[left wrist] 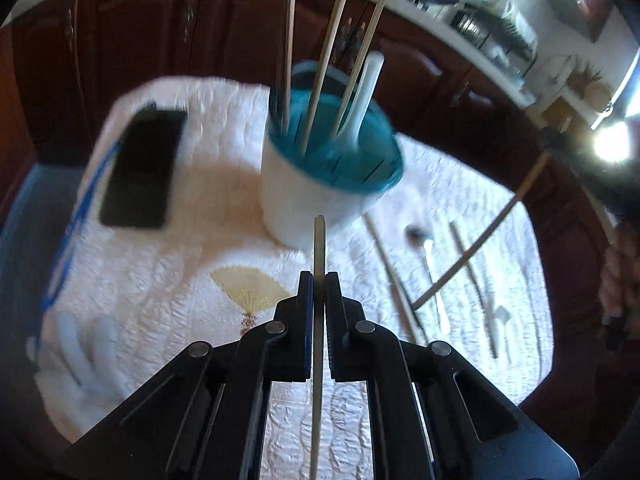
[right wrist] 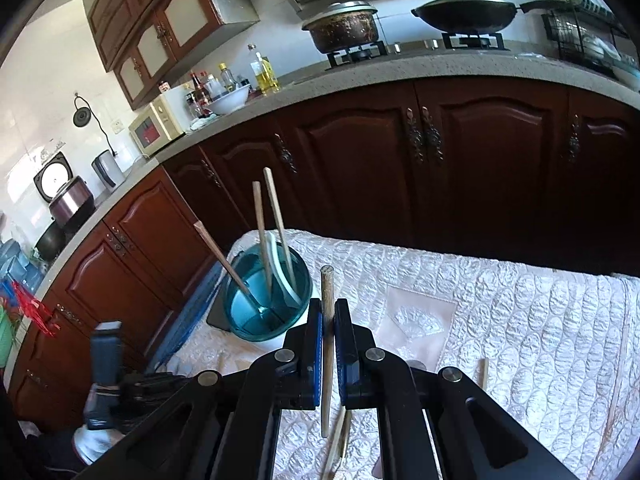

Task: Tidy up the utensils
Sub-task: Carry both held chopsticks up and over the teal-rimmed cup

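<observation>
Chopsticks are clamped in both hand-held grippers: the left hand-held gripper [left wrist: 319,280] pinches a pale chopstick [left wrist: 319,248] pointing lengthwise at the teal utensil holder [left wrist: 332,172] just ahead; the right hand-held gripper [right wrist: 328,320] grips a wooden chopstick [right wrist: 327,292], holder ahead-left, farther.

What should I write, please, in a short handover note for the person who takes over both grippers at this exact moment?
Left gripper: shut on a thin chopstick, pointing toward the holder.
Right gripper: shut on a wooden chopstick, lifted above the quilted cloth.
Holder: teal inside, white outside, standing on the cloth; it already has three chopsticks and a white spoon.
Left to do: drop both held chopsticks in, then collect the loose chopsticks and metal spoon lying on the cloth to the holder's right in the left view.
</observation>
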`<state>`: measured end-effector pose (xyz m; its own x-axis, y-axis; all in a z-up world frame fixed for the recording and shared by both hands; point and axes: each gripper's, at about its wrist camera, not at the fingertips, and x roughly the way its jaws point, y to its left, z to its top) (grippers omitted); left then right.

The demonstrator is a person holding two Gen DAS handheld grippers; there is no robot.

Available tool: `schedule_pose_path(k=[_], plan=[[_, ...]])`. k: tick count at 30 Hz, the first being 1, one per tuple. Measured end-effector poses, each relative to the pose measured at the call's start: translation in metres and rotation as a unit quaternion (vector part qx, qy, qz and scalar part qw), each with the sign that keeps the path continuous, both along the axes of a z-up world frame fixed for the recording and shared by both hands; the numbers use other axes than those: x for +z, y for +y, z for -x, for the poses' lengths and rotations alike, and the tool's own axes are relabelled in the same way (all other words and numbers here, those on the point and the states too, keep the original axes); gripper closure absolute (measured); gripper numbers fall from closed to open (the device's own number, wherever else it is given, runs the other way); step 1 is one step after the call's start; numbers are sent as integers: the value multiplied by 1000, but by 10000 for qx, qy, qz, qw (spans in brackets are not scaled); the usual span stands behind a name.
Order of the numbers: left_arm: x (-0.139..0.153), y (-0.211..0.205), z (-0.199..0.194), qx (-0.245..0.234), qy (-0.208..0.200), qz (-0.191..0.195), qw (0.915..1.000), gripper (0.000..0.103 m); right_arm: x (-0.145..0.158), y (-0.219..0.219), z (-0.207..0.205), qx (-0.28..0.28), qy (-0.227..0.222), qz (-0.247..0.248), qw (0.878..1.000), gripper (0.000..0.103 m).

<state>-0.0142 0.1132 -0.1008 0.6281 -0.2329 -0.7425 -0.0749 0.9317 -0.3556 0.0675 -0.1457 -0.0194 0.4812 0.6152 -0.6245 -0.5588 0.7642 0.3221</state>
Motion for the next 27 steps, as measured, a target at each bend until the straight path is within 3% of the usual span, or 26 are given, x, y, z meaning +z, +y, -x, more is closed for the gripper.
schedule_pose_path(k=[8, 17, 27], plan=[[45, 10, 13, 54, -469, -103, 9988, 99, 18, 10, 5, 107, -169, -76, 9998, 98], [66, 26, 23, 218, -699, -337, 9967, 99, 37, 23, 12, 240, -365, -102, 9990, 98], [105, 47, 29, 417, -1122, -283, 9924, 99, 53, 37, 14, 335, -489, -101, 9982, 98]])
